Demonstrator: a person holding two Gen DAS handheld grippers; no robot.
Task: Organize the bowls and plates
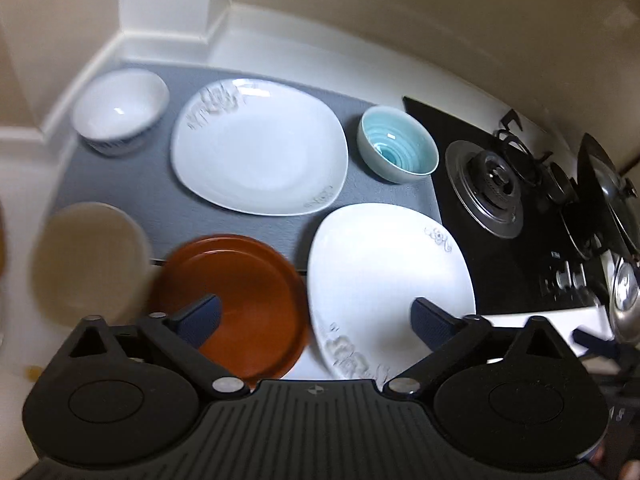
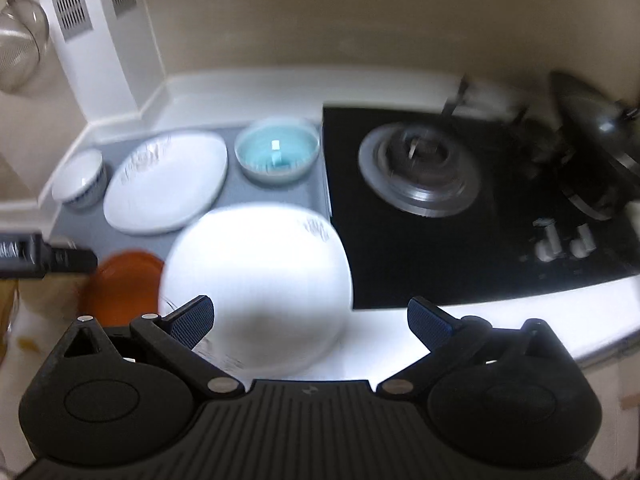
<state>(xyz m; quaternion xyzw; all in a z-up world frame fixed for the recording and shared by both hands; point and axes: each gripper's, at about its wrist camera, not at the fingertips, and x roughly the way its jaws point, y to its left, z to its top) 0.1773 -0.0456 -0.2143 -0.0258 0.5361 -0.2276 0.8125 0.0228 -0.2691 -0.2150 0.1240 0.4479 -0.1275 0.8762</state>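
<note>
On the grey mat point(image 1: 120, 200), left view: near white plate point(image 1: 384, 276) at 5 o'clock, brown plate point(image 1: 240, 296) at 7; left gripper point(image 1: 316, 320) gapes wide, empty. Right view: right gripper point(image 2: 310, 322), spread wide and holding nothing, hovers over blurred white counter point(image 2: 500, 312), black stove point(image 2: 460, 240) at 2 o'clock.

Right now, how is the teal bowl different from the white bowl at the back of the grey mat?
The teal bowl is pale blue-green inside with ringed ridges; the white bowl is plain white inside with a dark blue pattern on its outer wall. The teal bowl stands at the mat's stove end, beside the black hob; the white bowl stands at the opposite end, in the corner. Both sit upright and empty on the grey mat, flanking the far white plate.
</note>
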